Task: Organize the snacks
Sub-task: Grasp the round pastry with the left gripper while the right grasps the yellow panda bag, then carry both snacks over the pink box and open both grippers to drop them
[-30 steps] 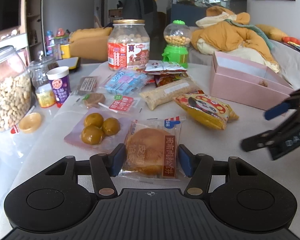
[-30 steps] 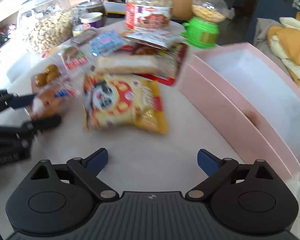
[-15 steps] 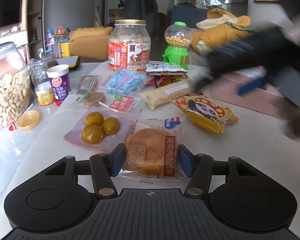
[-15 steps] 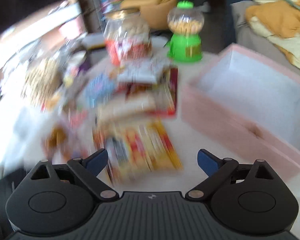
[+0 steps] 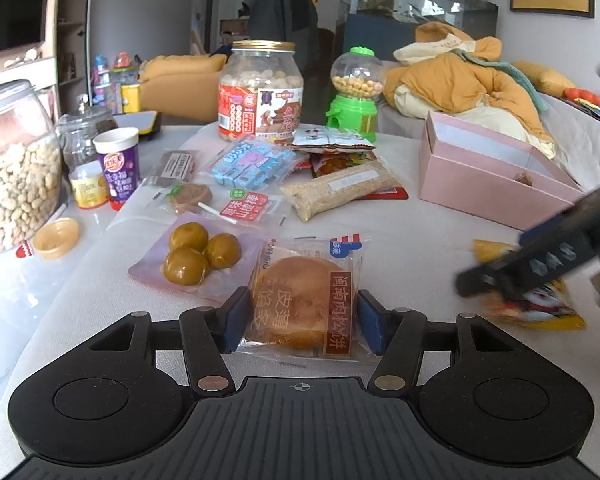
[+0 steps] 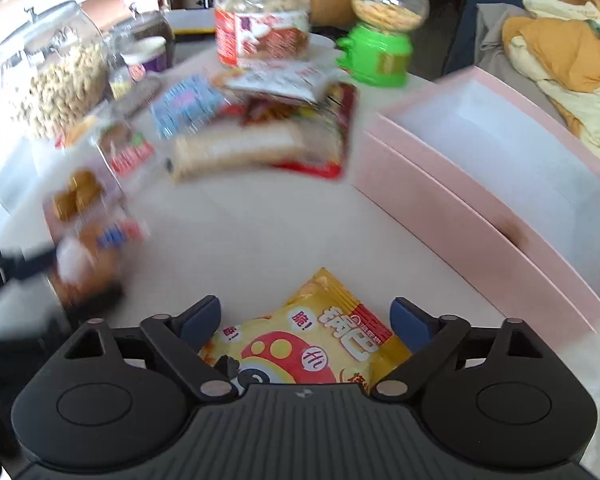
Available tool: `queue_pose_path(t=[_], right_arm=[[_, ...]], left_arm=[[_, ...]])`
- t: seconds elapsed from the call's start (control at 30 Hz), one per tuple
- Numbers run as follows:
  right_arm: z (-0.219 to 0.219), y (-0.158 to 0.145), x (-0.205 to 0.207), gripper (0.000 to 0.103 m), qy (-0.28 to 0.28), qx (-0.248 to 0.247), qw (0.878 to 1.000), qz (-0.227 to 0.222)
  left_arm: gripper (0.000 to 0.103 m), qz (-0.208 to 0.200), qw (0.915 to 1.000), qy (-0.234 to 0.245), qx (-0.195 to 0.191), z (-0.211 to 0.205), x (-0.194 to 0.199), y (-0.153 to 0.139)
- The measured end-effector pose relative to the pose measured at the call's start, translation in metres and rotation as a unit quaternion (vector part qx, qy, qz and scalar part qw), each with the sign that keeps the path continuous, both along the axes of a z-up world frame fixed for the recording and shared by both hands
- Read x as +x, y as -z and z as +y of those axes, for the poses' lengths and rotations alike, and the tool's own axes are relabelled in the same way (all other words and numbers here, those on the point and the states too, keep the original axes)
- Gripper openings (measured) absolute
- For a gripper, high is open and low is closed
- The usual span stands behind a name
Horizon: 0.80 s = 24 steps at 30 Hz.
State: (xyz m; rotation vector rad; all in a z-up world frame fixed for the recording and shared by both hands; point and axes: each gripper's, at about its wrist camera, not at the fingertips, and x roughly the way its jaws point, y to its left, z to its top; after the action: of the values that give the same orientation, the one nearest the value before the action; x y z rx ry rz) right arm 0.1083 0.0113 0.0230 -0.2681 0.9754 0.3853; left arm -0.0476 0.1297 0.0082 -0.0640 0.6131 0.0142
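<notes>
The right gripper (image 6: 305, 322) has swung over the yellow snack bag (image 6: 308, 354), fingers spread and seemingly not yet pinching, while the left gripper (image 5: 300, 318) brackets the wrapped pastry (image 5: 305, 304), ready for boxing

The left tongs (image 5: 300, 320) point forward and down at a shallow slant, blue pads (image 5: 236, 318) spread wide on either side of a wrapped pastry (image 5: 304, 304) — close against its wrapper edges. The right tongs (image 6: 306, 318) tilt more steeply down, jaws wide apart over a yellow snack bag (image 6: 316, 344) — pads clear of it.
</notes>
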Motion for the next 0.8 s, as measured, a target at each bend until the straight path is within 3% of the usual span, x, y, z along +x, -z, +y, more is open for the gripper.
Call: queue_pose_path(t=[0.1,0.27,0.4,0.47,0.57,0.63,0.8], right_arm=[[-0.017,0.002,-0.003,0.095,0.006,0.001,1.0,0.002],[-0.033,0.009,0.0,0.098,0.049,0.042,0.998,0.023],[-0.036,0.009,-0.019,0.098,0.023,0.027,0.999,-0.016],[-0.044,0.004,-0.037,0.098,-0.003,0.024,0.998,-0.063],[-0.067,-0.007,-0.06,0.098,-0.018,0.065,0.993,-0.1],[-0.081,-0.011,-0.065,0.098,0.008,0.084,0.992,-0.092],[-0.094,-0.004,-0.056,0.098,0.084,0.121,0.989,-0.02]], left_arm=[[0.063,0.0,1.0,0.0,0.001,0.0,0.0,0.0],[0.063,0.0,1.0,0.0,0.0,0.0,0.0,0.0],[0.063,0.0,1.0,0.0,0.001,0.0,0.0,0.0],[0.062,0.0,1.0,0.0,0.0,0.0,0.0,0.0],[0.062,0.0,1.0,0.0,0.002,0.0,0.0,0.0],[0.062,0.0,1.0,0.0,0.003,0.0,0.0,0.0],[0.063,0.0,1.0,0.0,0.003,0.0,0.0,0.0]])
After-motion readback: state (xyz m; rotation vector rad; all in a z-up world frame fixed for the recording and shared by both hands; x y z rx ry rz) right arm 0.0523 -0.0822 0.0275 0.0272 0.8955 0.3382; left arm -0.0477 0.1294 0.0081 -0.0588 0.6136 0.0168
